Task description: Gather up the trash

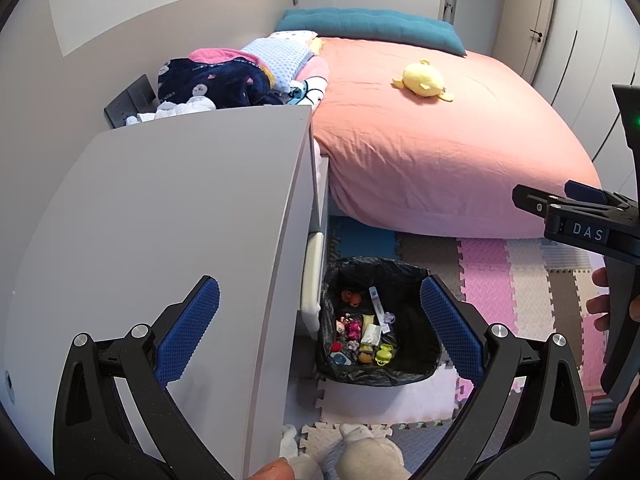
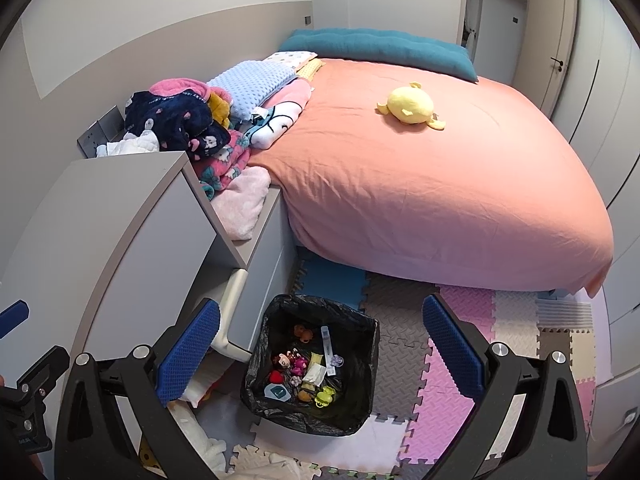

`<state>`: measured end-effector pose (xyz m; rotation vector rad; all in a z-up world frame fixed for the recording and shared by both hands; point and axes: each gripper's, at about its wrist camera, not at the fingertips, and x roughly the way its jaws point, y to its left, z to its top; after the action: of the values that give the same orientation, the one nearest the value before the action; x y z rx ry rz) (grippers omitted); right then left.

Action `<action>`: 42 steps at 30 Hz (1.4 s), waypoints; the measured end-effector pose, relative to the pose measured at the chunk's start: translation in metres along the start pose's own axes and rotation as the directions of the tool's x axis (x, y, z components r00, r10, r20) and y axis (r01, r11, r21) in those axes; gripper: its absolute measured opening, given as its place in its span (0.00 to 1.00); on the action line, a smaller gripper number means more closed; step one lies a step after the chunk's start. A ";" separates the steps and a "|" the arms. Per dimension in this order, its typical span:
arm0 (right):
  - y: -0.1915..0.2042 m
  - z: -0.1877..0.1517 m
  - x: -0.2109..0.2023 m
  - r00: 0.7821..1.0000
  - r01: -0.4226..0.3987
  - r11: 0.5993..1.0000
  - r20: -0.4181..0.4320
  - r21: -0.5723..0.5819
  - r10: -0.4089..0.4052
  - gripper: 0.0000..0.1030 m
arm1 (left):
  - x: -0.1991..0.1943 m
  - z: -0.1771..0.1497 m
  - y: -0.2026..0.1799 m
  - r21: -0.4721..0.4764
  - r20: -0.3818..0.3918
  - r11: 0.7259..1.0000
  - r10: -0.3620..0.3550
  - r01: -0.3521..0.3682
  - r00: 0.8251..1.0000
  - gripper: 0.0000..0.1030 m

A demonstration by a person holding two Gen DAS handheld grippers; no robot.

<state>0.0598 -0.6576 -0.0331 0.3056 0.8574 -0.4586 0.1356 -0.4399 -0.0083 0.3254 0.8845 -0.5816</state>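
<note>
A square bin with a black liner (image 1: pixel 416 344) stands on the foam floor mats beside a grey cabinet; it also shows in the right wrist view (image 2: pixel 360 380). Several small colourful items and wrappers (image 1: pixel 366 334) lie in its bottom, also seen in the right wrist view (image 2: pixel 308 376). My left gripper (image 1: pixel 320 324) is open and empty, held above the cabinet's edge and the bin. My right gripper (image 2: pixel 320 348) is open and empty above the bin. The right gripper's body shows at the right edge of the left wrist view (image 1: pixel 576 216).
A grey cabinet (image 1: pixel 168 208) stands to the left, with clothes piled behind it (image 2: pixel 180 120). A bed with a pink cover (image 2: pixel 440 180) fills the back, with a yellow plush toy (image 2: pixel 412 106) on it. Coloured foam mats (image 2: pixel 460 360) cover the floor.
</note>
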 end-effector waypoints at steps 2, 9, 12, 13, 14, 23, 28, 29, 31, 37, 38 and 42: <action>0.000 0.000 0.000 1.000 0.001 1.000 -0.001 -0.002 -0.001 0.98 | -0.001 0.000 0.000 -0.005 -0.003 1.000 -0.005 0.005 1.000 0.94; 0.001 0.000 0.000 1.000 -0.001 1.000 -0.001 -0.002 0.001 0.98 | -0.001 0.000 -0.001 -0.003 -0.003 1.000 0.000 0.000 1.000 0.94; 0.001 0.000 0.000 1.000 0.001 1.000 -0.001 -0.002 -0.001 0.98 | -0.001 0.000 -0.001 -0.003 -0.005 1.000 -0.001 0.001 1.000 0.94; 0.002 -0.001 0.000 1.000 0.001 1.000 -0.001 -0.002 -0.001 0.98 | -0.001 0.000 -0.001 -0.001 -0.005 1.000 -0.002 0.002 1.000 0.94; 0.001 0.000 0.000 1.000 -0.001 1.000 -0.002 -0.003 0.001 0.98 | -0.001 0.000 -0.001 -0.001 -0.006 1.000 -0.003 0.003 1.000 0.94; 0.003 -0.001 -0.001 1.000 0.000 1.000 0.000 0.001 0.000 0.98 | -0.001 0.000 -0.002 -0.001 -0.008 1.000 -0.003 0.003 1.000 0.94; 0.003 0.000 -0.001 1.000 0.000 1.000 -0.001 -0.003 0.000 0.98 | 0.000 0.000 -0.002 -0.010 -0.015 1.000 -0.014 0.014 1.000 0.94; 0.002 -0.001 -0.001 1.000 0.000 1.000 -0.001 -0.001 0.000 0.98 | 0.000 -0.001 -0.001 -0.009 -0.014 1.000 -0.013 0.013 1.000 0.94; 0.003 -0.001 -0.001 1.000 -0.002 1.000 -0.002 -0.002 0.002 0.98 | 0.000 -0.001 -0.001 -0.005 -0.015 1.000 -0.011 0.011 1.000 0.94; 0.004 -0.001 -0.001 1.000 0.002 1.000 -0.001 0.000 -0.002 0.98 | 0.000 -0.001 -0.002 0.003 -0.017 1.000 -0.013 0.013 1.000 0.94; 0.003 -0.001 -0.001 1.000 0.001 1.000 -0.002 -0.001 -0.001 0.98 | 0.000 -0.001 -0.002 0.006 -0.019 1.000 -0.014 0.014 1.000 0.94; 0.003 0.000 -0.001 1.000 0.002 1.000 0.000 -0.002 -0.002 0.98 | 0.000 -0.002 -0.003 0.016 -0.019 0.999 -0.031 0.031 0.999 0.94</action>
<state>0.0603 -0.6549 -0.0323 0.3032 0.8583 -0.4591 0.1327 -0.4414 -0.0097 0.3328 0.9042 -0.6155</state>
